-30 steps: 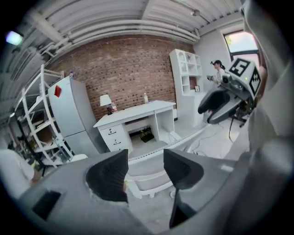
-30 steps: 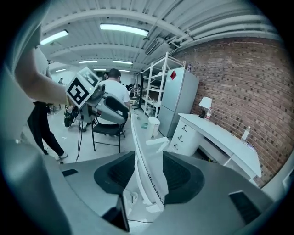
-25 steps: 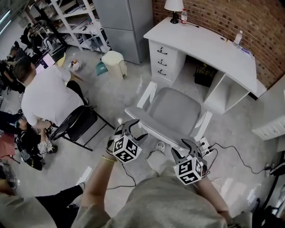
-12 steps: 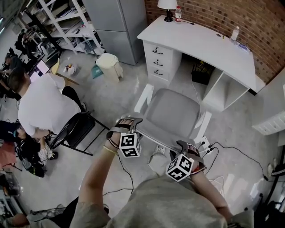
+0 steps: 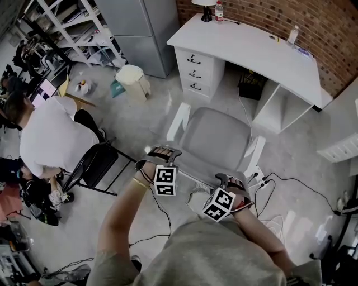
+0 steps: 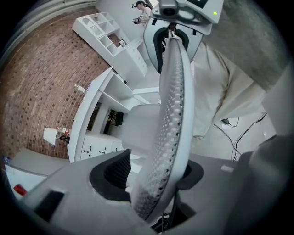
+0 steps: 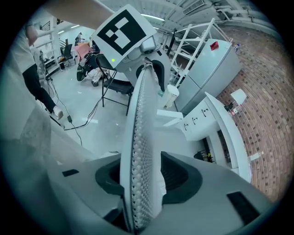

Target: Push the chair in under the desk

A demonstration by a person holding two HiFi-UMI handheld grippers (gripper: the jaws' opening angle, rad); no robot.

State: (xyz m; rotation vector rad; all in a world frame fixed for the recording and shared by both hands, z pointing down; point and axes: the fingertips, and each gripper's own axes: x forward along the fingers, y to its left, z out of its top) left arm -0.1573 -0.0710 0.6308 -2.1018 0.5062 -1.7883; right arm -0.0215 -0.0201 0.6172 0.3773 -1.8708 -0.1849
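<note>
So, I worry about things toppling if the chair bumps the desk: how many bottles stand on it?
2. One bottle stands beside the lamp at the desk's left back corner; the second bottle stands near the back edge toward the right end. Others may be cropped out.

Bare floor [image 5: 226, 103] between chair [image 5: 218, 139] and desk [image 5: 251, 47]

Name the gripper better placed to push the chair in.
Left, narrowly: left gripper and right gripper both straddle the backrest, jaws just closing, unclamped; the left sits farther from the desk opening, so likely steers.
</note>
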